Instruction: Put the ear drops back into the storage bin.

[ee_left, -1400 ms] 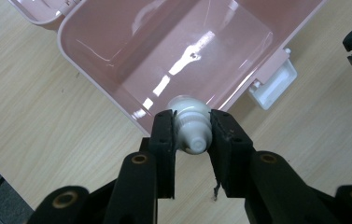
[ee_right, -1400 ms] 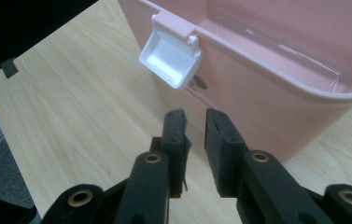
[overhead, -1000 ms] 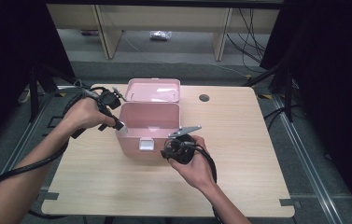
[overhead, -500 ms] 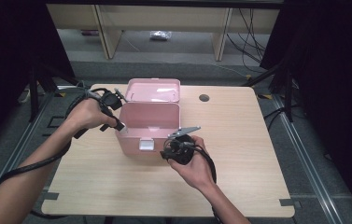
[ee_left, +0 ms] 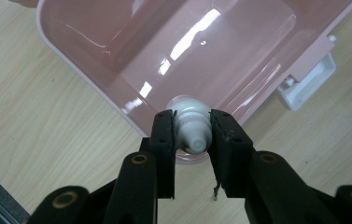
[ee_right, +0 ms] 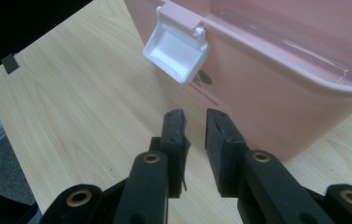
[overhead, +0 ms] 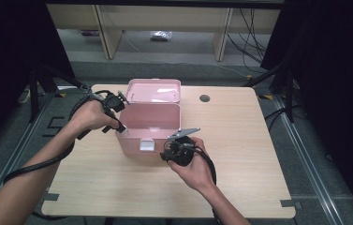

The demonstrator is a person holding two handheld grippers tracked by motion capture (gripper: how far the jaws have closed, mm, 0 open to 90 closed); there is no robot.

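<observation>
A pink plastic box (overhead: 150, 119) stands open on the wooden table (overhead: 249, 140), its lid (overhead: 154, 90) tipped back and a white latch (overhead: 146, 145) on its front wall. My left gripper (overhead: 120, 126) is over the box's left rim, shut on a small white bottle (ee_left: 193, 133); the left gripper view looks past the left gripper (ee_left: 191, 116) into the box's bare pink inside (ee_left: 201, 56). My right gripper (overhead: 167, 153) hovers by the box's front right corner. In the right gripper view, the right gripper (ee_right: 194, 123) is open with nothing between its jaws, just below the latch (ee_right: 177, 51).
A round cable hole (overhead: 205, 98) sits in the tabletop behind the box to the right. Bare wood spreads right of the box and in front of it. Black cables trail from both grippers off the table's near edge.
</observation>
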